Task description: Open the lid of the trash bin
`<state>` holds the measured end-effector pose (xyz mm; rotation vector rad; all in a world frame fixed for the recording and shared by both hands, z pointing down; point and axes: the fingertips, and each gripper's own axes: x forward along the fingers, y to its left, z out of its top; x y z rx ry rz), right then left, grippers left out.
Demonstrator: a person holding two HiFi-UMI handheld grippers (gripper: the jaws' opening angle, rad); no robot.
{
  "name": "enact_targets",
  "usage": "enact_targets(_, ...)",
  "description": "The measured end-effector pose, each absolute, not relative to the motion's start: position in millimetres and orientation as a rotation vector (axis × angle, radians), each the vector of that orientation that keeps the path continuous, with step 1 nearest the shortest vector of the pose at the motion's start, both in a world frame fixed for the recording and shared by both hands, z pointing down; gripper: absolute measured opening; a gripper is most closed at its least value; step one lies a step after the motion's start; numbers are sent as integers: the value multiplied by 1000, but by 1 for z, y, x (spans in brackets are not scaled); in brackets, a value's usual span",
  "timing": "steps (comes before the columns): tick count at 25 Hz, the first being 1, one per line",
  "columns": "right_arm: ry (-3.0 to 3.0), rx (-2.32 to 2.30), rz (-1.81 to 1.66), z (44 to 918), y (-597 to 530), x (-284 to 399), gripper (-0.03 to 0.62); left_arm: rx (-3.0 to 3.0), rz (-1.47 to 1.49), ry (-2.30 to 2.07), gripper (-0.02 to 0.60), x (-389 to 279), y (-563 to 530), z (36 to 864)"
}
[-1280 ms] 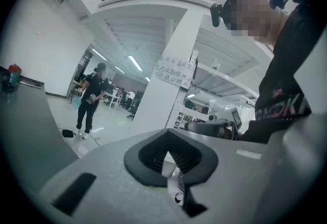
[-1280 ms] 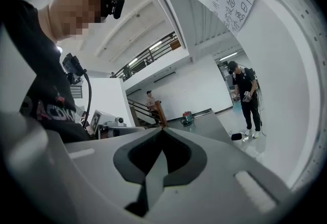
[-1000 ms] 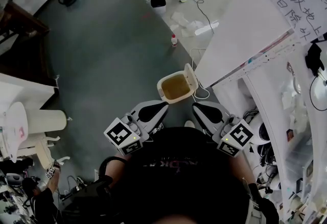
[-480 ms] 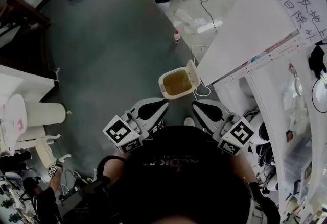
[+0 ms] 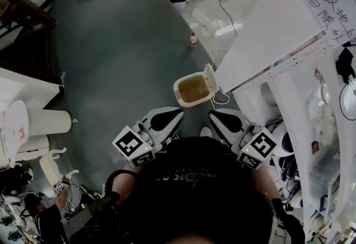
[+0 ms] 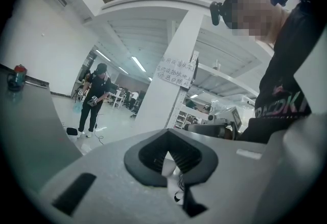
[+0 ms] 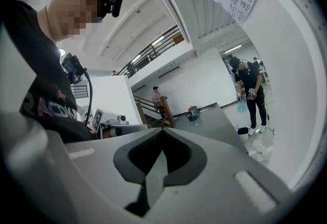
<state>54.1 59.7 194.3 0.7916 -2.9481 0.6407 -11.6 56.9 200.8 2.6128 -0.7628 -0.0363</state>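
The dark grey floor [image 5: 122, 59] fills most of my head view, and a white pillar [image 5: 267, 31] rises at its right edge. The trash bin [image 5: 191, 91] stands on the floor close to the foot of that pillar, near the right edge of the grey area and straight ahead of me.

Its lid [image 5: 209, 78] is already up. It stands on edge along the bin's right side, and the mouth is fully uncovered, showing a yellowish-brown inside. I cannot tell whether that is a liner or contents. As I read it, the opening itself is done and I see nothing left to lift.

My left tool [image 5: 167, 119] and right tool [image 5: 222, 122] are both held in close to my body. They sit side by side with their tips toward the bin, apart from it and touching neither the rim nor the lid. In the left gripper view the left tool's [image 6: 171, 167] jaws are pressed together on nothing, and the right gripper view shows the same for the right tool [image 7: 156, 167]. Neither gripper view shows the bin.

A white cable [image 5: 221, 99] loops on the floor just beside the bin's right side. A small bottle [image 5: 193, 39] stands well beyond the bin.
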Motion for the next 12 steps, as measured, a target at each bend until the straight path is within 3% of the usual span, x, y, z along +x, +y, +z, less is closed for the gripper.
enact_targets(12, -2946, 789, 643, 196, 67, 47, 8, 2604, -49, -759, -2, -18, 63, 202)
